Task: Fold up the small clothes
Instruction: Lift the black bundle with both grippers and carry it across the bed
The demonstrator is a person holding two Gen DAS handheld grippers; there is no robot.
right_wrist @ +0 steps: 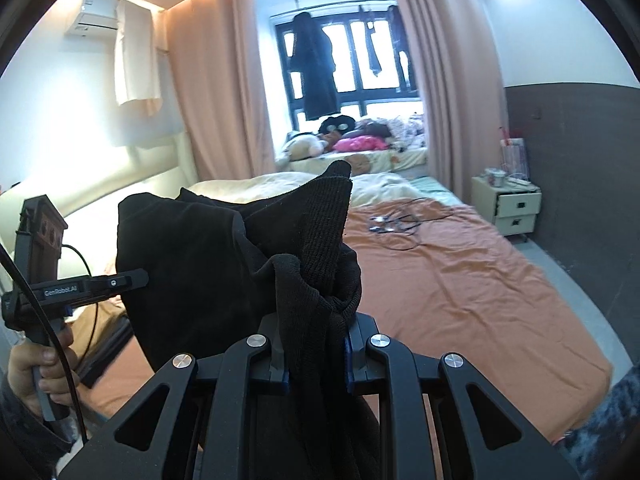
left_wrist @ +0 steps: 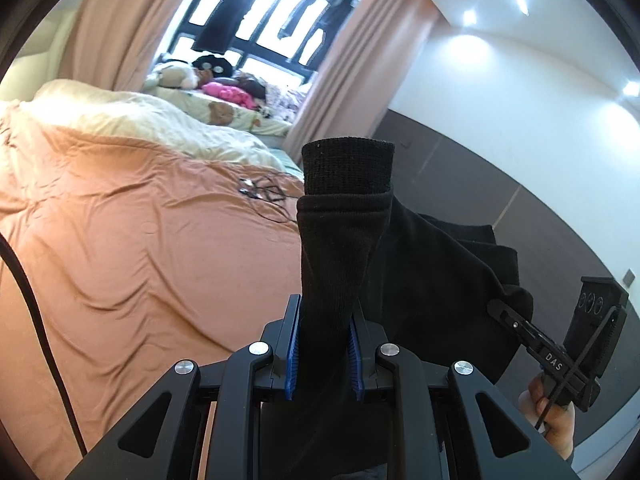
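Observation:
A black knit garment [left_wrist: 344,216] with a ribbed cuff hangs in the air above the bed, held between both grippers. My left gripper [left_wrist: 325,320] is shut on a bunched part of it, and the cuff stands up beyond the blue pads. In the right wrist view the same garment [right_wrist: 192,264] drapes to the left, and my right gripper [right_wrist: 316,332] is shut on a gathered fold of it. Each view shows the other tool at its edge: the right gripper [left_wrist: 498,308] with its tip in the cloth, and the left gripper [right_wrist: 138,277] likewise.
Below lies a bed with an orange sheet [right_wrist: 460,288] and a cream duvet [left_wrist: 132,116]. Tangled cables [right_wrist: 396,224] rest on the sheet. A white nightstand [right_wrist: 512,208] stands at the right wall. Plush toys [right_wrist: 352,140] crowd the window seat. A black cable [left_wrist: 36,320] hangs at left.

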